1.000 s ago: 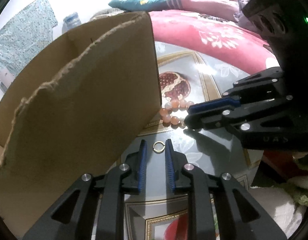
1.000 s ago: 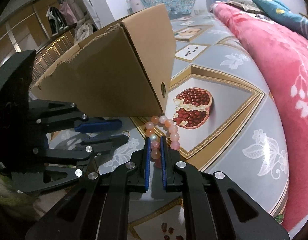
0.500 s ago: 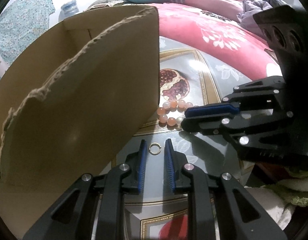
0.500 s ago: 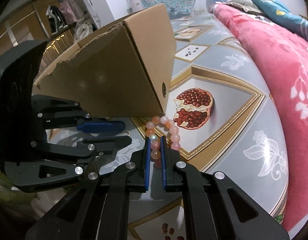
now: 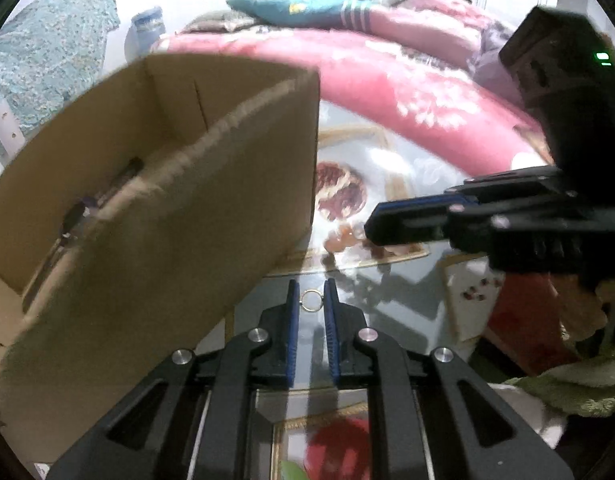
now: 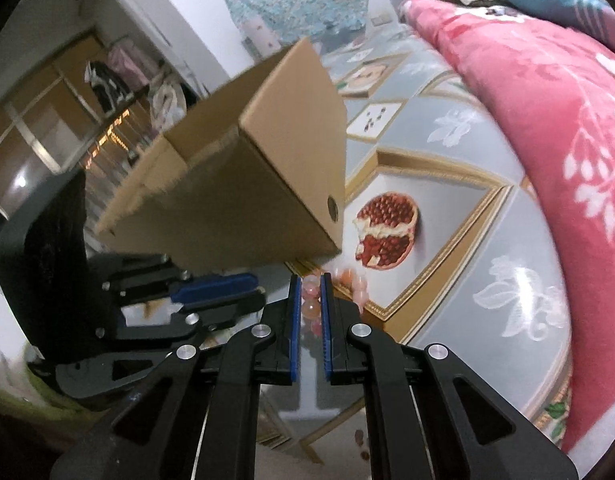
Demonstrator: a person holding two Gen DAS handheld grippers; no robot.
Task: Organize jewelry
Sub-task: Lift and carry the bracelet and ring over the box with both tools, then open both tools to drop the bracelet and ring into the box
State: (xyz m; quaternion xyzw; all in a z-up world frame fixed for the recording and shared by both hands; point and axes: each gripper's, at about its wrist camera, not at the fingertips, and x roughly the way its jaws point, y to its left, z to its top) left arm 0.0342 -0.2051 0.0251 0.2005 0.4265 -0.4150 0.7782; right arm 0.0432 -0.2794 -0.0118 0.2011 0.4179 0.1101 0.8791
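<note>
1. In my left wrist view, the left gripper (image 5: 310,300) sits at lower centre, its blue-padded jaws closing around a small gold ring (image 5: 310,301). The ring is right between the tips and both pads look to be touching its sides.
2. The cardboard box (image 5: 155,216) fills the left half of that view, open at the top, with its torn front wall nearest me. Something dark lies inside it; I cannot tell what.
3. The right gripper (image 5: 371,228) reaches in from the right edge of the left view, tips just over the blurred pinkish beads of the bracelet (image 5: 339,242) on the table.
4. In my right wrist view, the right gripper (image 6: 308,296) is at lower centre with its jaws narrow and clamped on the bead bracelet (image 6: 309,306). Several pink beads sit between the pads, and the rest of the loop trails off to the right of the tips.
5. The box (image 6: 243,200) stands above and left of my right fingers there, its lower corner just beside the beads.
6. The left gripper (image 6: 251,290) shows at left centre of the right view.
7. The tabletop (image 6: 467,264) has a printed pomegranate (image 6: 387,232) right of centre, and a pink floral blanket (image 6: 567,120) fills the right side.
</note>
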